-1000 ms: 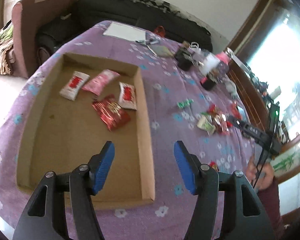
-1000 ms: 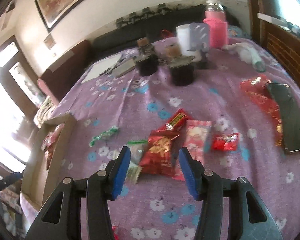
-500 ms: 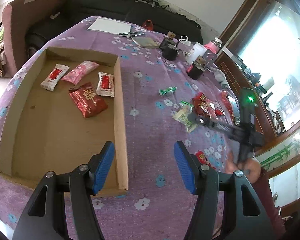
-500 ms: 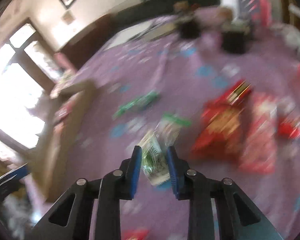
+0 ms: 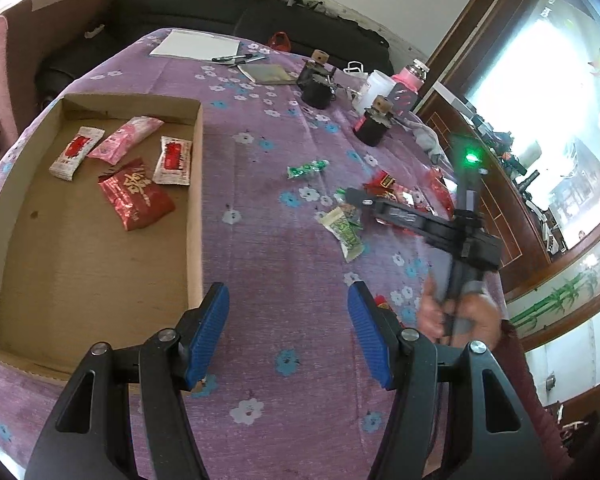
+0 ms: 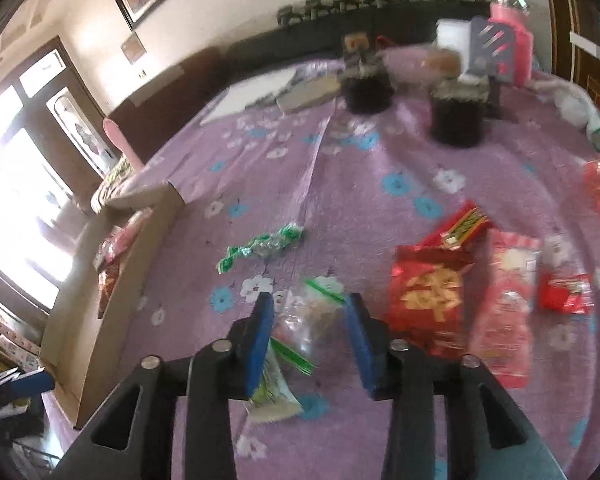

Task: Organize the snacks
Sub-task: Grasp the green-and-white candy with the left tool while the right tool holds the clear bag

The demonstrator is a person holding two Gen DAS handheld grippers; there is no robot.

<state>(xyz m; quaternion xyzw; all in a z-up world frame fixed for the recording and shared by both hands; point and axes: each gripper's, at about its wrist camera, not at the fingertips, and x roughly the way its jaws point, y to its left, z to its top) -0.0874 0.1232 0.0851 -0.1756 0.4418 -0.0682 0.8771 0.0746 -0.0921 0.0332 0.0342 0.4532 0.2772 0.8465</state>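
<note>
Right gripper (image 6: 308,336): jaws have just been opening, now apart, green-and-white snack packet (image 6: 296,332) between them, right pad clear of it; grip not secure. Left gripper (image 5: 286,334): jaws apart, empty, hovering over purple floral tablecloth (image 5: 276,184) beside cardboard tray (image 5: 198,200). Step in hand, by judgement: picking packet for transfer to tray. Next move calls for closing squarely on packet, lifting, carrying leftward over tray wall. Further off: red packets (image 6: 432,300), green candy (image 6: 260,246) loose on cloth; four snacks (image 5: 134,196) in tray.
</note>
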